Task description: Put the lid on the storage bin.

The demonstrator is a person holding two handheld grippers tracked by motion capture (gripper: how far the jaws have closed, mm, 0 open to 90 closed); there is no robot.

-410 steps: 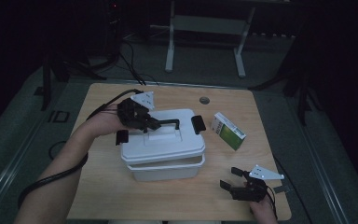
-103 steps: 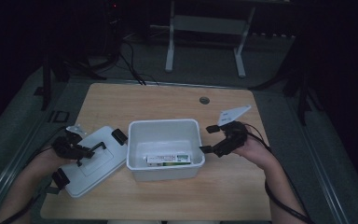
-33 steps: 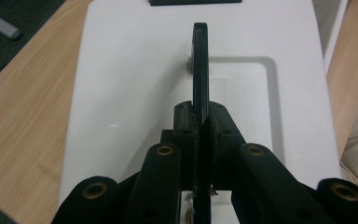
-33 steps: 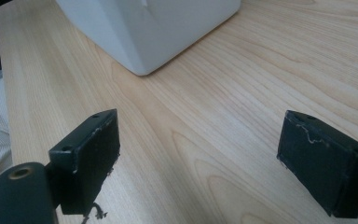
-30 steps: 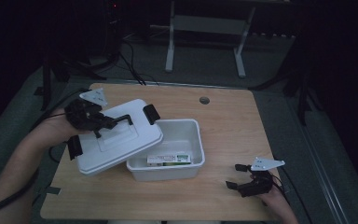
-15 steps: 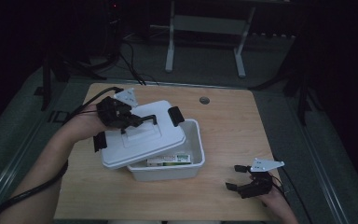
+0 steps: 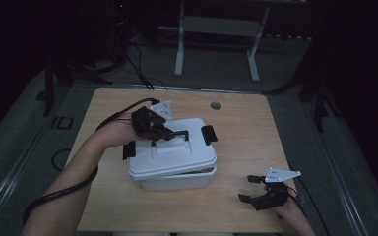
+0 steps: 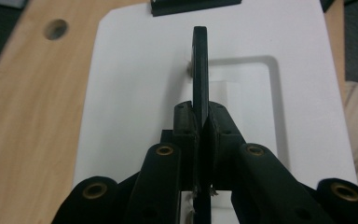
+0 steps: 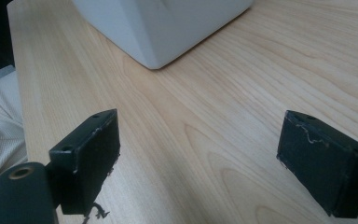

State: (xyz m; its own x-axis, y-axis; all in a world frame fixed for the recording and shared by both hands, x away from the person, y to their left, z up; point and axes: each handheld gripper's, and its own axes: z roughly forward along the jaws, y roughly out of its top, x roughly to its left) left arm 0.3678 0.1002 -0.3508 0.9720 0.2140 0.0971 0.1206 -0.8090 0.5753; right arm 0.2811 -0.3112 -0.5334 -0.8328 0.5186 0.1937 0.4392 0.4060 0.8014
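Your left gripper sits a bit left of the middle of the high view, clamped tight on the black handle of the white lid. In the left gripper view that handle runs straight up from between your jaws, edge-on, and the pads are pinched right against it with the lid spread out underneath. The lid sits over the white bin, roughly lined up with it, though you can see it's not flush yet: there's a dark gap along the right front edge. A black latch sticks up at the lid's right end. Your right gripper is down in the lower right of the high view, jaws spread wide with nothing in them, just above the wooden table. In the right gripper view a corner of the bin sits top centre, well apart from both pads.
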